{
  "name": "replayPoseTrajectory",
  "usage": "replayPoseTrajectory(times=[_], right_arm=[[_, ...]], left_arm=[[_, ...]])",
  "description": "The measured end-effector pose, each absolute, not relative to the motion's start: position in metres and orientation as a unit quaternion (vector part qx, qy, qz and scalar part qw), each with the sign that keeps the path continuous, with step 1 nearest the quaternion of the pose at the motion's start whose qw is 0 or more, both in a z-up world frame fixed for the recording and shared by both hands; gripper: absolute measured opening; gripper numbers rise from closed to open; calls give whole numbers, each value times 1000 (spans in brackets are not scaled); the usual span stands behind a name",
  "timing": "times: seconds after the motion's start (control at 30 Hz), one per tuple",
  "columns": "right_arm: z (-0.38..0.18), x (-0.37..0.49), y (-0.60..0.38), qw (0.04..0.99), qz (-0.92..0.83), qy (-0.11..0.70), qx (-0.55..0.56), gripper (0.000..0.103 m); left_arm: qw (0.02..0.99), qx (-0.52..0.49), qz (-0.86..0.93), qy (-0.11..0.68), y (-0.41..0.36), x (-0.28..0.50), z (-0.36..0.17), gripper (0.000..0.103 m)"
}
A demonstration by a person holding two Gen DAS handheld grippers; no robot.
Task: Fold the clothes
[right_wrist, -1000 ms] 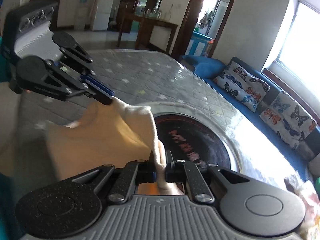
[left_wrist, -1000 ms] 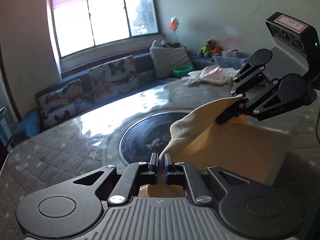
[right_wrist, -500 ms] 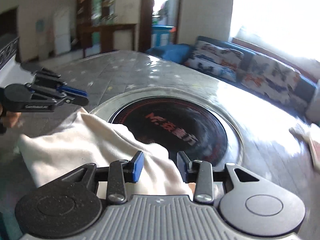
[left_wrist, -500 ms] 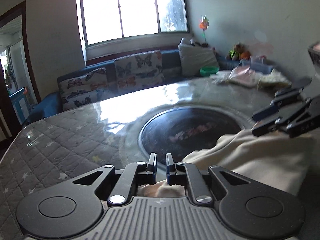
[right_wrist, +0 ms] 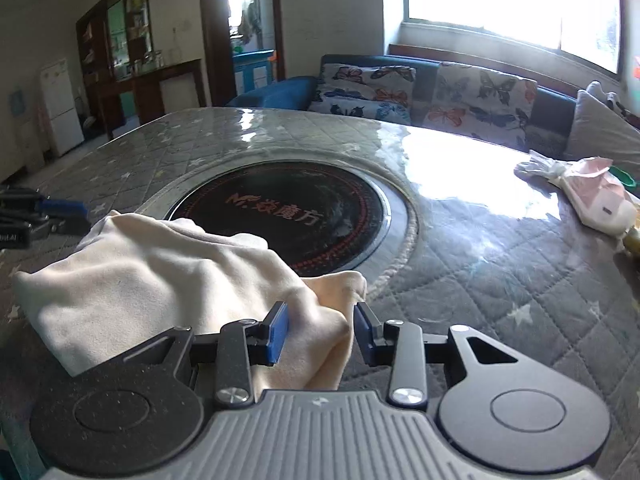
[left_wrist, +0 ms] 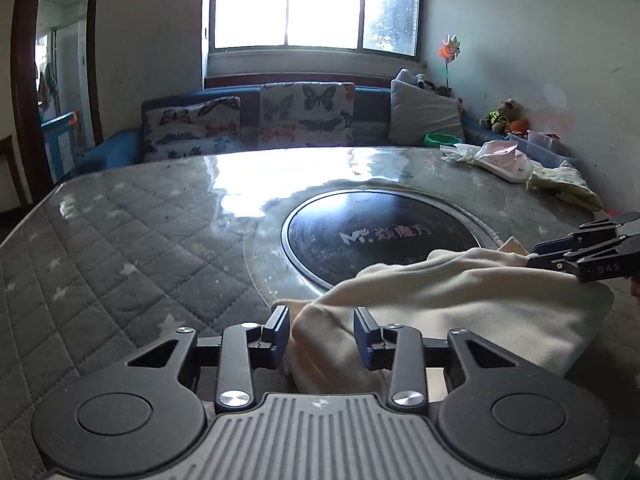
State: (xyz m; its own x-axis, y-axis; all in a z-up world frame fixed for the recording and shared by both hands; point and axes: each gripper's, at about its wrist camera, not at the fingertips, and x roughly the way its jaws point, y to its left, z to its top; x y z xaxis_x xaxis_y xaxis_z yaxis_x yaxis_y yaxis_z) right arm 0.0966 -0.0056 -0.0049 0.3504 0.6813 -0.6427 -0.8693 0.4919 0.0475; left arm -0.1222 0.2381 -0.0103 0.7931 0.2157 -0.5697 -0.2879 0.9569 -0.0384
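A cream garment [left_wrist: 460,296] lies folded over in a loose heap on the quilted table [left_wrist: 120,260], by the rim of a black round inset [left_wrist: 380,236]. My left gripper [left_wrist: 320,320] has its jaws opening. One end of the garment sits between them, and the pads do not press on it. My right gripper [right_wrist: 320,316] stands open over the other end of the garment [right_wrist: 152,280], loose cloth between its blue pads. Each gripper also shows in the other's view: the right gripper [left_wrist: 534,254] at the right edge, the left gripper [right_wrist: 82,216] at the left edge.
A pink-and-white bundle [left_wrist: 500,156] and a pale yellow cloth [left_wrist: 564,186] lie at the table's far right. A sofa with butterfly cushions [left_wrist: 280,120] runs behind the table under the window. The table cover is glossy, with the black inset [right_wrist: 288,208] in its middle.
Both grippers held the garment lifted a second ago. They sank with it to the table. The right jaws parted first, then the left, and the cloth now rests on the table.
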Motion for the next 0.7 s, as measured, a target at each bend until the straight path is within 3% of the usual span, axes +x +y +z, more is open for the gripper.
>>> replayPoseTrajectory(times=[0.2, 0.37, 0.53, 0.7], right_arm=[[-5, 87, -5, 812, 476, 291, -172, 6], [10, 71, 9, 826, 469, 210, -232, 5], [-15, 82, 16, 827, 447, 236, -248, 13], [7, 79, 17, 832, 461, 226, -211, 14]], left_arm=[[944, -49, 129, 300, 232, -117, -16, 38], [943, -43, 136, 301, 232, -120, -19, 38], [942, -40, 143, 300, 234, -123, -18, 38], [944, -41, 152, 289, 237, -127, -11, 37]])
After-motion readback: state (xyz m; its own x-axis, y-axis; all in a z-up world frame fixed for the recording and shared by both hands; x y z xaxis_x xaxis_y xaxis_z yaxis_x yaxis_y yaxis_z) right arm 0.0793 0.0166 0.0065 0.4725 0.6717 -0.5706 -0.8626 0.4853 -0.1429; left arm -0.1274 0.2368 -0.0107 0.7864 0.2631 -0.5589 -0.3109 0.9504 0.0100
